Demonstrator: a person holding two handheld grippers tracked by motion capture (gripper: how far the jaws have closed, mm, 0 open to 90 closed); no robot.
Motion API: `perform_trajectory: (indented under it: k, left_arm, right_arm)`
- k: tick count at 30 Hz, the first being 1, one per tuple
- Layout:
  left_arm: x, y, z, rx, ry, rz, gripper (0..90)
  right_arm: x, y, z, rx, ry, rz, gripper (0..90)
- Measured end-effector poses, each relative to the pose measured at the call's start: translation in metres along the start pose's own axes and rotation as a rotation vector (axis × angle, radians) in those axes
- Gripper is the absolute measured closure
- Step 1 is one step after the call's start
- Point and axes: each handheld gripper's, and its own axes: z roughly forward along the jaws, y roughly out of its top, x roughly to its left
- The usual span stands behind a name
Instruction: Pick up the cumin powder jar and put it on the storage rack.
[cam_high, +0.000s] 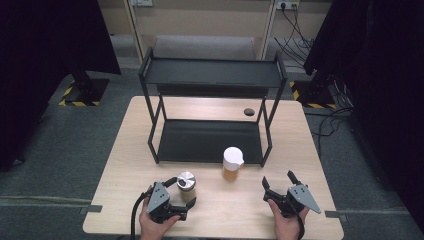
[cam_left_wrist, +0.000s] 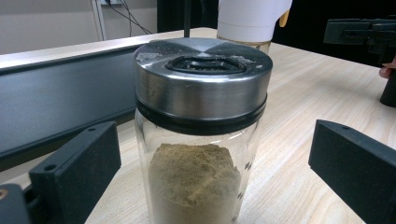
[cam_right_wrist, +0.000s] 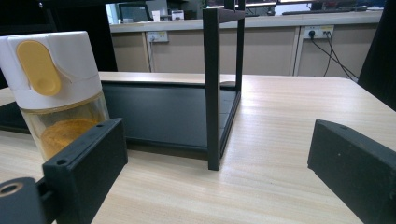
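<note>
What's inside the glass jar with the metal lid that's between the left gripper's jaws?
The glass jar holds a tan, clumped powder filling roughly its lower half; above it the glass is empty. The metal lid covers the top, and the jar's bottom lies below the left gripper view's edge.

Black two-tier rack (cam_high: 210, 75) stands on the wooden table (cam_high: 125, 150); small dark disc (cam_high: 248, 112) lies beside it.

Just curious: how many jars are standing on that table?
2: a steel-lidded jar of brownish powder between the left gripper's open jaws, and a white-capped jar before the shelf rack.
</note>
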Motion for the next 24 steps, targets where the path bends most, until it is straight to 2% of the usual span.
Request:
perform_trajectory:
  k: [13, 24]
  left_arm:
    - [-0.0017, 0.0001, 0.0003, 0.0, 0.008, -0.002, 1.5]
    - [-0.0018, 0.002, 0.006, 0.003, 0.022, -0.027, 1.6]
  right_arm:
    - [0.0008, -0.0012, -0.0006, -0.006, -0.001, -0.007, 5.0]
    - [0.0001, -0.0012, -0.0006, -0.007, 0.0, -0.001, 4.9]
